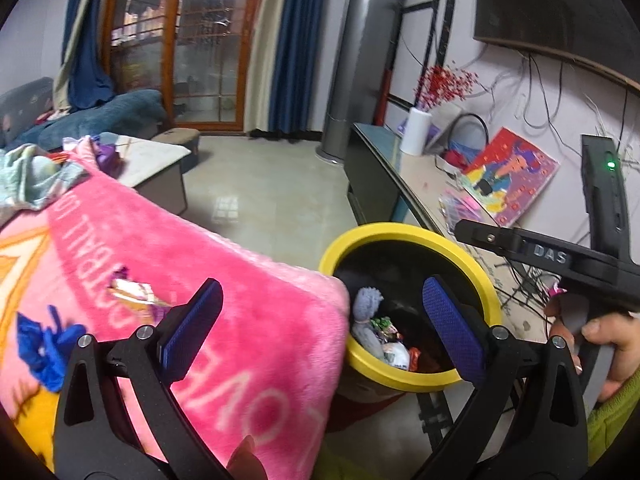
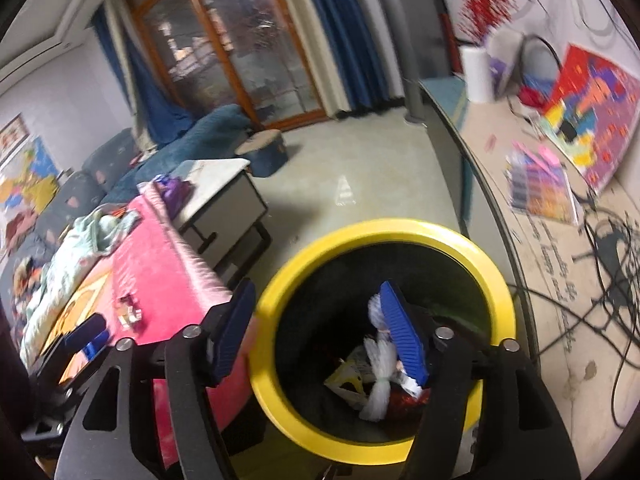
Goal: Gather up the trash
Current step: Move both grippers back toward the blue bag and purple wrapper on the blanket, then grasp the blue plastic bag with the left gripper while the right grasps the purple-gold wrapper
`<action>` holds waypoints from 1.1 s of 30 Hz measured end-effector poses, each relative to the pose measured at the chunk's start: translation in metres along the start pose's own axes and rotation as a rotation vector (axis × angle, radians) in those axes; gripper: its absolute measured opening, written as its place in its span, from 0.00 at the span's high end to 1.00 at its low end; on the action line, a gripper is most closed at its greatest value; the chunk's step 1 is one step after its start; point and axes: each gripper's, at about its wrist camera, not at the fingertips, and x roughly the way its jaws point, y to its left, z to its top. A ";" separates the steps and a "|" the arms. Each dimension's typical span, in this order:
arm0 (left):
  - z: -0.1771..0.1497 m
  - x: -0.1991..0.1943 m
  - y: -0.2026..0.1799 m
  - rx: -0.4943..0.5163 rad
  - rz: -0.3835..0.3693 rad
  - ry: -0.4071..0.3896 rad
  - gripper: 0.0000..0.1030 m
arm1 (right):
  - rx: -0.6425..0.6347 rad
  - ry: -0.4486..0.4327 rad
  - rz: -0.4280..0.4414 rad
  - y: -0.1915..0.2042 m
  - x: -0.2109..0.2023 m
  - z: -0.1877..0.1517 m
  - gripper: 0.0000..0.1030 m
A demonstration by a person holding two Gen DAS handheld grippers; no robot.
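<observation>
Both grippers hang spread and empty by a yellow-rimmed trash bin [image 2: 384, 236] on the floor: the left gripper [image 1: 324, 328] straddles its near-left rim, the right gripper [image 2: 320, 340] sits above its mouth. Wrappers and a white tuft [image 2: 380, 380] lie inside. A pink blanket [image 1: 200, 272], left, carries a blue scrap [image 1: 48, 348].

so the bin [image 2: 384, 236] sits on the floor right beside the blanket-covered tabletop [image 1: 248, 280], wrappers [image 2: 380, 376] piled inside it, long tv counter [image 2: 560, 280] on its right
</observation>
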 end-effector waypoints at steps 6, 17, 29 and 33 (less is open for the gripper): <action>0.001 -0.021 0.019 -0.027 0.043 -0.043 0.11 | -0.069 -0.037 0.041 0.034 -0.011 0.000 0.34; 0.000 -0.049 0.065 -0.098 0.167 -0.091 0.11 | -0.210 0.006 0.124 0.096 0.000 -0.014 0.33; -0.023 -0.072 0.155 -0.273 0.334 -0.060 0.11 | -0.294 0.172 0.292 0.171 0.053 -0.033 0.33; -0.034 -0.073 0.186 -0.343 0.350 -0.023 0.11 | -0.373 0.214 0.291 0.198 0.077 -0.042 0.34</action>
